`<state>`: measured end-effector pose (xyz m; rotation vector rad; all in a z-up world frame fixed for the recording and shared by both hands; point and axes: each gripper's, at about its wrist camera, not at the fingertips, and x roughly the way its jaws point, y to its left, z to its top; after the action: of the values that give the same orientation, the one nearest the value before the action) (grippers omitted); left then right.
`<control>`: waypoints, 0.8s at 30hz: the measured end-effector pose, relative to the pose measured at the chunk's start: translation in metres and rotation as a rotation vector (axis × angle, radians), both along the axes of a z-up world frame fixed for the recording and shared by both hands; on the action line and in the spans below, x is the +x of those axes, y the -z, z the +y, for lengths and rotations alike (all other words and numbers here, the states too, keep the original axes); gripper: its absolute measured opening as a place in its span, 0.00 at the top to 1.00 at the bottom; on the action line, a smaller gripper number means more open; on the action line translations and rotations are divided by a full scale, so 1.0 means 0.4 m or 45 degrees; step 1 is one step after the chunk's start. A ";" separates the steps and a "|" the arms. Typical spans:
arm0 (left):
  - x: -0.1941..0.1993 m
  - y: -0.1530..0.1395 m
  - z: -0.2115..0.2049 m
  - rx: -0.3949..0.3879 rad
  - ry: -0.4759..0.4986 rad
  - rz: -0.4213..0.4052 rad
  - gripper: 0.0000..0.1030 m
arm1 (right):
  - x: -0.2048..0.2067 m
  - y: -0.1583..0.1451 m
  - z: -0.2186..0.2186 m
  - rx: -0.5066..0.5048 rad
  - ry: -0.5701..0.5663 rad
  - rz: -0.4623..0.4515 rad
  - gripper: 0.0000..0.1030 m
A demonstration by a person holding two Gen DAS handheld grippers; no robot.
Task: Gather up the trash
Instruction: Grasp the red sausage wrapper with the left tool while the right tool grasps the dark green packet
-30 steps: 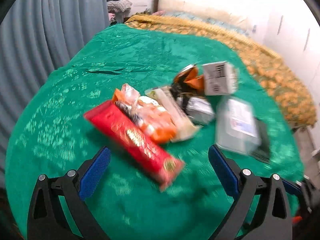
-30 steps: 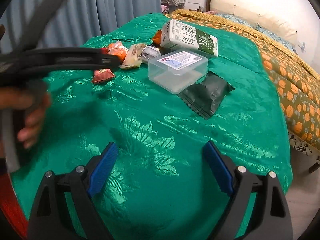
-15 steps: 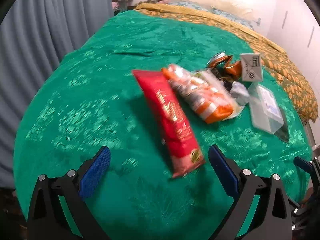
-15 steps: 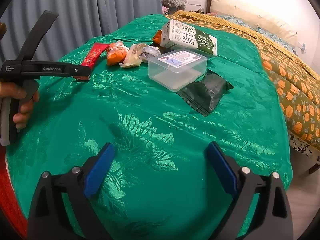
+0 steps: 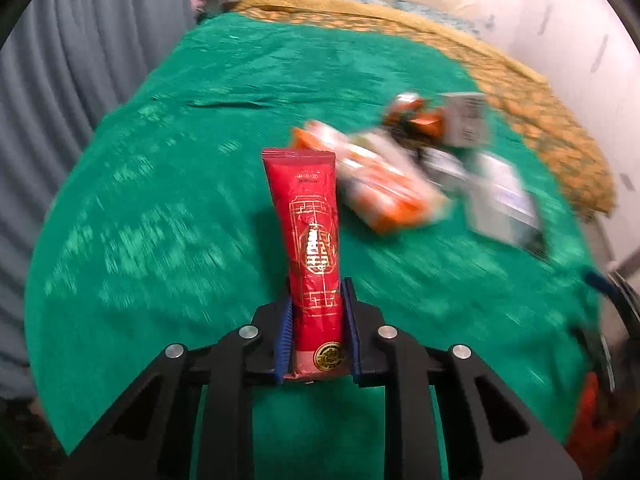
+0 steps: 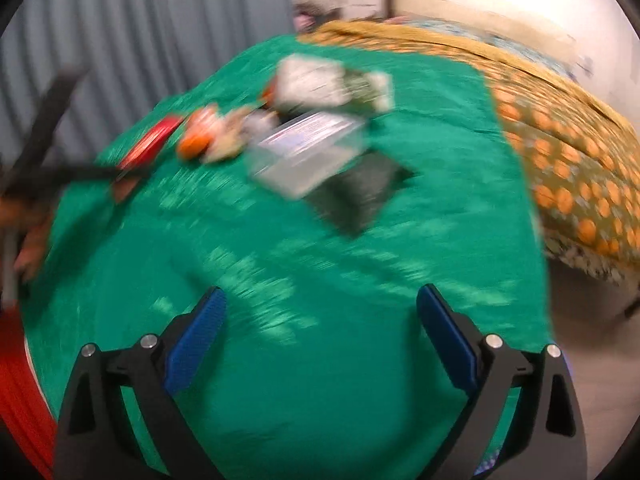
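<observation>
Trash collection is barely begun: left tool [image 5: 316, 336] pinches the red wrapper [image 5: 314, 248], right tool [image 6: 320, 340] hangs spread, the other litter [image 6: 304, 152] awaits on the bed [image 6: 360, 280].

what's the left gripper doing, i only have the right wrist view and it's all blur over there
Observer: The left gripper is shut on the red wrapper, clamped near its bottom end.
Operator: is the wrapper hanging or flat
Observer: It stands straight out ahead between the blue pads, gold print facing the camera.
Operator: what's right beside it
Observer: An orange and white packet lies on the green cover, just to the wrapper's right. It is blurred.
</observation>
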<state>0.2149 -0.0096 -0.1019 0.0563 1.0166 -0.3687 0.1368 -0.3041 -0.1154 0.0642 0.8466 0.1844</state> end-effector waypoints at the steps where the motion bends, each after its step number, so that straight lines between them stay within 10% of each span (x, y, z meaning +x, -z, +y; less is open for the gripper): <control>1: -0.023 -0.002 -0.001 -0.030 0.030 0.017 0.79 | 0.008 -0.006 -0.021 0.012 0.036 -0.005 0.10; 7: -0.108 0.051 -0.048 -0.119 0.101 0.013 0.75 | 0.113 0.001 -0.014 0.087 0.045 0.061 0.28; 14: -0.122 0.058 -0.082 -0.034 0.121 -0.116 0.40 | 0.222 0.034 0.032 0.009 0.053 0.110 0.35; 18: -0.120 0.062 -0.104 0.008 0.141 -0.132 0.28 | 0.224 0.034 0.030 -0.026 0.029 0.101 0.56; 24: -0.118 0.066 -0.105 0.031 0.154 -0.129 0.21 | 0.140 0.015 0.030 0.014 -0.200 0.107 0.60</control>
<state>0.1679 -0.0515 -0.1282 0.1573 0.9197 -0.4598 0.1930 -0.2922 -0.1214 0.0157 0.9352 0.3356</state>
